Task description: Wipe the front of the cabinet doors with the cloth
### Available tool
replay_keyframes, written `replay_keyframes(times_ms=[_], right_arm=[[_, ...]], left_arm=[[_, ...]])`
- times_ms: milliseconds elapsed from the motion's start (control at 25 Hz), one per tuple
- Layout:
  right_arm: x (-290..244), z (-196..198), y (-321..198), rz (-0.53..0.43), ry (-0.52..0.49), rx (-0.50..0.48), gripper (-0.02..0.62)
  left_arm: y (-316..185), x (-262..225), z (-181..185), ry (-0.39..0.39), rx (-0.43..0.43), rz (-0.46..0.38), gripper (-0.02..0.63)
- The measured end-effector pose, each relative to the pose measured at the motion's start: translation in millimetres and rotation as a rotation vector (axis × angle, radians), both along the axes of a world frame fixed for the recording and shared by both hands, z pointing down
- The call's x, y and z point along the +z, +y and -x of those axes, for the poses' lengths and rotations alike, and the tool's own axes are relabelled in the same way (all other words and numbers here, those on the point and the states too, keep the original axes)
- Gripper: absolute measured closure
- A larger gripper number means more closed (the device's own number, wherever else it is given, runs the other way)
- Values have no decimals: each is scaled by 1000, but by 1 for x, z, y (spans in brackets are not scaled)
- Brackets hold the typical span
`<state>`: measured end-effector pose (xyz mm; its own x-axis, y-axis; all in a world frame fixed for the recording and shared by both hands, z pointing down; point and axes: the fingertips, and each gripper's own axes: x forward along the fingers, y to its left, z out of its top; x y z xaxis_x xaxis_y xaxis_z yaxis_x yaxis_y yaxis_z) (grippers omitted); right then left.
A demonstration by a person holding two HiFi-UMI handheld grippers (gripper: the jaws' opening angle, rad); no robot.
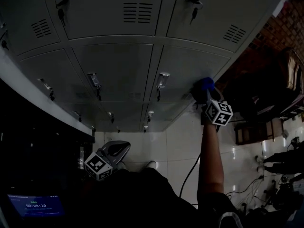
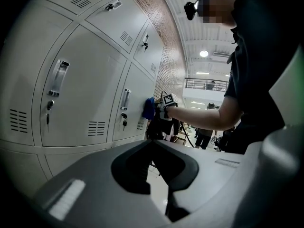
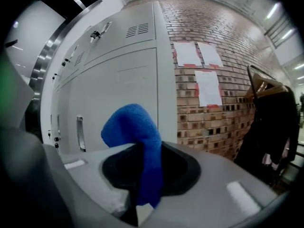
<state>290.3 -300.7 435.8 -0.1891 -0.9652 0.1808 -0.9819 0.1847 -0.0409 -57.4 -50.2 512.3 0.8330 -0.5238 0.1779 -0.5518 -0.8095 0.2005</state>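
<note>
A blue cloth (image 1: 204,85) is pressed against the front of a grey cabinet door (image 1: 185,65) near the bank's right edge. My right gripper (image 1: 203,95) is shut on it, held out on a bare arm. In the right gripper view the cloth (image 3: 135,141) sticks up out of the jaws of the right gripper (image 3: 145,177), in front of the door (image 3: 123,80). My left gripper (image 1: 118,148) hangs low by the body, shut and holding nothing. The left gripper (image 2: 159,175) looks along the doors (image 2: 80,99) toward the cloth (image 2: 148,108).
Keys hang from locks on several doors (image 1: 194,13). A brick wall with paper sheets (image 3: 204,80) adjoins the cabinets on the right, with a dark coat on a rack (image 3: 270,122). A cable (image 1: 190,170) runs over the white floor. A lit screen (image 1: 35,205) sits lower left.
</note>
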Motion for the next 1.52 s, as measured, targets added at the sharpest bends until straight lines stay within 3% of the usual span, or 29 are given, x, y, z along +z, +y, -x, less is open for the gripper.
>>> replay_keyframes(times_ms=[320, 520, 760, 1040, 1280, 1520], right_arm=[[8, -38, 1, 16, -47, 76, 517], [7, -34, 12, 9, -49, 76, 517], [3, 44, 36, -53, -35, -84, 517], [33, 159, 33, -35, 20, -323, 517], [55, 197, 15, -9, 43, -383, 517], [63, 200, 8, -7, 17, -382, 517]], left_arm=[[1, 1, -6, -6, 2, 3, 606], [5, 4, -5, -5, -1, 7, 606], [5, 2, 4, 12, -19, 1, 606], [9, -1, 15, 15, -44, -8, 606], [17, 6, 34, -16, -86, 18, 606], [23, -4, 46, -8, -121, 1, 606]])
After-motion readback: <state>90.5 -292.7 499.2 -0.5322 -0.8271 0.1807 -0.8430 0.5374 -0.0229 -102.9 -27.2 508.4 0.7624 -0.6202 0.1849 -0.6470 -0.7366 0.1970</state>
